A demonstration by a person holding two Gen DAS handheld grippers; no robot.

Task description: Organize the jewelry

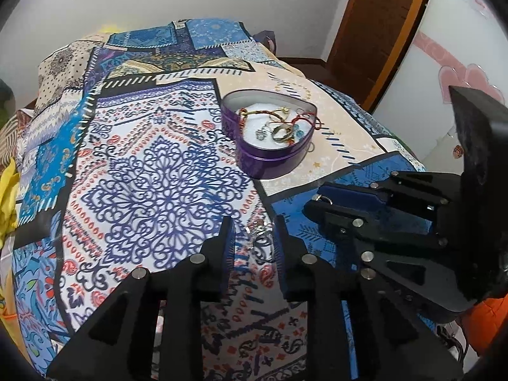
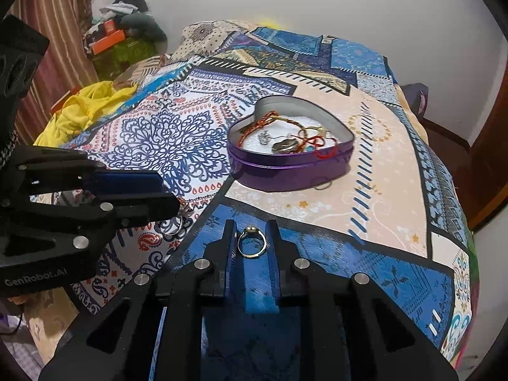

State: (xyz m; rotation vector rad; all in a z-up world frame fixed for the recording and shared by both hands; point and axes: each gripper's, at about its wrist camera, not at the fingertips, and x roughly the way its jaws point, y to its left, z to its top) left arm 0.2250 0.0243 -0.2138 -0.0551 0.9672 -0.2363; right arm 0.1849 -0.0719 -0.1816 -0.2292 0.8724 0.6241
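Observation:
A gold ring (image 2: 251,243) lies on the blue patch of the patterned bedspread (image 2: 365,190), and my right gripper (image 2: 251,231) is shut on it, both blue pads against its sides. My left gripper (image 1: 254,233) is open, slightly apart, around a silver ring (image 1: 262,243) that rests on the cloth without touching either pad. In the right wrist view the left gripper (image 2: 171,198) hovers over that silver ring (image 2: 173,225). Farther back stands an open purple heart-shaped tin (image 1: 270,158) (image 2: 292,171) holding bracelets, red cord and rings.
A small metal loop (image 2: 322,185) pokes out beside the tin's near wall. Yellow cloth (image 2: 85,108) is bunched at the bed's left edge, with piled clothes and boxes (image 2: 120,31) behind. A wooden door (image 1: 381,31) stands beyond the bed's right edge.

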